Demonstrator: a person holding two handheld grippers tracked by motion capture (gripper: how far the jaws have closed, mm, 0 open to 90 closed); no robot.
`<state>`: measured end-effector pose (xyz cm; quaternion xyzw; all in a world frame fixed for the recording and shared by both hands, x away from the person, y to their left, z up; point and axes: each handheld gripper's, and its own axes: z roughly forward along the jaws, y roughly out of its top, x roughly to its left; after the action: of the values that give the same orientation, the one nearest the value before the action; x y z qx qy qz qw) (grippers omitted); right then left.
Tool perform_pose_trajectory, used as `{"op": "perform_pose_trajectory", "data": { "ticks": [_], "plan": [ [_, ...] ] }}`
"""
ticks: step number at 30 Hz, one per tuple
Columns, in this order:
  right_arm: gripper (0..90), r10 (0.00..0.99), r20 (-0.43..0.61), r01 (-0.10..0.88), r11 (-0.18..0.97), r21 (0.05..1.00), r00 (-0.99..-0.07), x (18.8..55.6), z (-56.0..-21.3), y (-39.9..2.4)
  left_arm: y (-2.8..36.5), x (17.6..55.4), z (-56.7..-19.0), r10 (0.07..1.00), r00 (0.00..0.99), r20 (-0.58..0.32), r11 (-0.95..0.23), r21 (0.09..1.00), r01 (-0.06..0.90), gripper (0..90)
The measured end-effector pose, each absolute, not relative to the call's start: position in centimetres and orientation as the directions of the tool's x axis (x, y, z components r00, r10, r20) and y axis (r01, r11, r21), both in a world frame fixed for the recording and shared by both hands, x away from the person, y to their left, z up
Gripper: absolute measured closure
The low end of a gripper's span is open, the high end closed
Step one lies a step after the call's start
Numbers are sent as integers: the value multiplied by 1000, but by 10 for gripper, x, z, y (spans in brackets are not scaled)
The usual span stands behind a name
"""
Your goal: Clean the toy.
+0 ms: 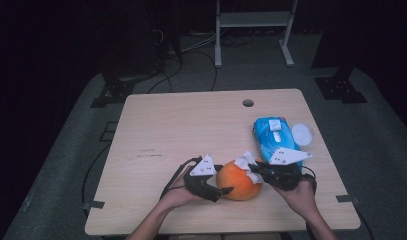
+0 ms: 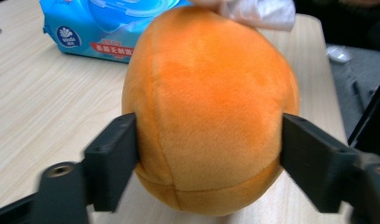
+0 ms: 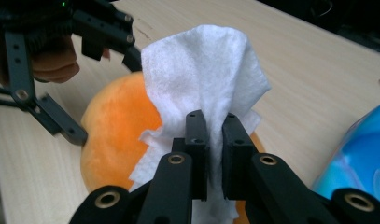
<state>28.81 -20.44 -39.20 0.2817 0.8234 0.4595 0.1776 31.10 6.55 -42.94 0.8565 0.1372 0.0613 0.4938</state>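
Dark floor and cabling surround a pale wooden worktop (image 1: pixel 191 125), whose near half carries everything in play. An orange plush ball (image 1: pixel 238 181) sits near the front edge, a little right of centre, and is clamped at its sides by the left gripper (image 1: pixel 222 192); in the left gripper view the two black jaws press into the fabric on either side of it. The right gripper (image 1: pixel 255 168) is clenched on a white wet wipe (image 3: pixel 204 74), whose loose flap is laid against the upper right of the ball.

The step in hand is judged to be the wiping of the ball: one hand steadies it while the other works the wipe over its surface. The next move would call for the wipe to be dragged across the plush with light pressure, the steadying grip being kept firm so that the soft ball is not rolled or squeezed out of the jaws.

Just beyond the right gripper lies a blue wet-wipe pack (image 1: pixel 273 137), with a small white round lid (image 1: pixel 302 133) at its right; little room is left on that side. The worktop's front edge is close to both hands. To the left and far of the ball the surface is open, up to a cable hole (image 1: pixel 248 103) near the far edge.
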Motion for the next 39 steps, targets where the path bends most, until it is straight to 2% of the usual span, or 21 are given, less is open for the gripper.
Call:
{"op": "perform_pose_trajectory", "data": {
  "ticks": [3, 5, 6, 7, 10, 15, 17, 20, 24, 27, 28, 29, 31, 33, 34, 36, 39],
  "plan": [
    [824, 611, -3, 311, 407, 859, -792, 285, -395, -208, 65, 316, -429, 311, 946, -93, -435, 871, 229, 107],
    [824, 598, -6, 306, 418, 855, -801, 283, -395, -205, 63, 315, -431, 296, 949, -110, -441, 865, 238, 121],
    [824, 598, -6, 306, 418, 855, -801, 283, -395, -205, 63, 315, -431, 296, 949, -110, -441, 865, 238, 160],
    [824, 593, -11, 301, 424, 854, -805, 282, -395, -205, 63, 314, -431, 289, 952, -97, -444, 868, 223, 160],
    [824, 592, -57, 273, 453, 849, -804, 274, -389, -198, 62, 307, -425, 285, 958, -17, -475, 866, 156, 292],
    [824, 529, -39, 235, 441, 866, -848, 266, -383, -182, 54, 295, -421, 217, 966, 139, -541, 841, 1, 308],
    [824, 516, -81, 210, 480, 851, -853, 262, -382, -171, 54, 293, -421, 210, 965, 158, -552, 834, -17, 311],
    [825, 536, -72, 225, 469, 854, -841, 268, -381, -176, 56, 296, -423, 216, 966, 139, -544, 839, 1, 312],
    [825, 582, -37, 278, 441, 854, -812, 277, -385, -194, 57, 299, -426, 238, 967, 85, -516, 855, 52, 241],
    [824, 589, -20, 290, 427, 857, -808, 277, -387, -198, 56, 304, -425, 249, 968, -25, -464, 875, 142, 128],
    [825, 581, -11, 291, 424, 858, -814, 276, -387, -198, 56, 306, -426, 259, 964, -63, -450, 875, 178, 124],
    [825, 572, -8, 287, 424, 859, -820, 275, -386, -195, 56, 308, -426, 263, 961, -88, -446, 872, 202, 141],
    [825, 538, -24, 258, 444, 858, -843, 268, -384, -181, 56, 303, -424, 246, 969, -16, -465, 875, 132, 268],
    [824, 518, -19, 250, 444, 861, -855, 265, -384, -175, 55, 301, -423, 242, 970, -1, -469, 875, 118, 285],
    [825, 506, -25, 239, 450, 861, -862, 263, -384, -169, 53, 297, -422, 230, 972, 41, -483, 872, 77, 293],
    [829, 523, -85, 218, 489, 845, -848, 260, -383, -155, 52, 294, -421, 228, 971, 78, -494, 868, 46, 329],
    [829, 549, -81, 234, 479, 846, -832, 265, -381, -161, 53, 295, -422, 228, 971, 73, -490, 870, 50, 337]
  ]
}}
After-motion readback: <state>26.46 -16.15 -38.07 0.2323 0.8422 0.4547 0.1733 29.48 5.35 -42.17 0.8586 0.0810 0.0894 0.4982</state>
